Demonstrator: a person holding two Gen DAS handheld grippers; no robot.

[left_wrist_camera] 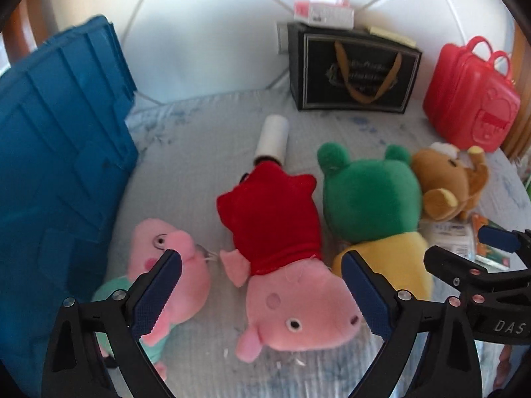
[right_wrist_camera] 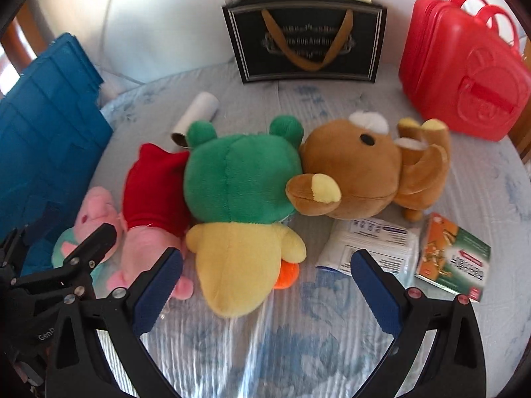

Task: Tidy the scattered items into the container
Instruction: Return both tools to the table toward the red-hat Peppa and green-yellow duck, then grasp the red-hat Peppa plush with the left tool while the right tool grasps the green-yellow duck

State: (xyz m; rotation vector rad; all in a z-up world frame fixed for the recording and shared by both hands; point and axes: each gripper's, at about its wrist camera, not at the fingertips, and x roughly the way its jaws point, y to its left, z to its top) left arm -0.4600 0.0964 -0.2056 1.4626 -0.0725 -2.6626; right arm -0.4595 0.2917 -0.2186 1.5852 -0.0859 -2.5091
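The pink pig plush in a red dress (left_wrist_camera: pixel 282 265) lies on the bedspread (left_wrist_camera: pixel 199 152) with its head toward the camera, and its snout sits between the spread fingers of the left gripper (left_wrist_camera: pixel 262 293), nearer the right-hand finger (left_wrist_camera: pixel 365 295) than the left-hand one (left_wrist_camera: pixel 159 293); the jaws stand wide apart and grip nothing. Just left of it, partly behind that left-hand finger, lies a smaller pig plush in pale green clothes (left_wrist_camera: pixel 166 272), close to the wall of the blue plastic crate (left_wrist_camera: pixel 59 152) that stands at the left edge of the bed. On the red-dressed pig's other side lies a green-headed, yellow-bodied plush (right_wrist_camera: pixel 239 205), its lower body reaching toward the gap of the right gripper (right_wrist_camera: pixel 267 293), whose fingers are likewise wide apart and empty, with the left-hand finger (right_wrist_camera: pixel 156 293) just beside the plush's yellow body. A brown bear plush (right_wrist_camera: pixel 361 172) presses against the green head. Near the right-hand finger (right_wrist_camera: pixel 378 292) lie a white printed packet (right_wrist_camera: pixel 371 242) and, touching it, a green and orange box (right_wrist_camera: pixel 454 258). Beyond the toys a white roll with a cardboard core (left_wrist_camera: pixel 273 139) lies on the cloth, touching the red dress in the left wrist view. Farther back stand a black gift bag with tan handles (right_wrist_camera: pixel 305 36) and a red plastic case (right_wrist_camera: pixel 464 76), well apart from the grippers.
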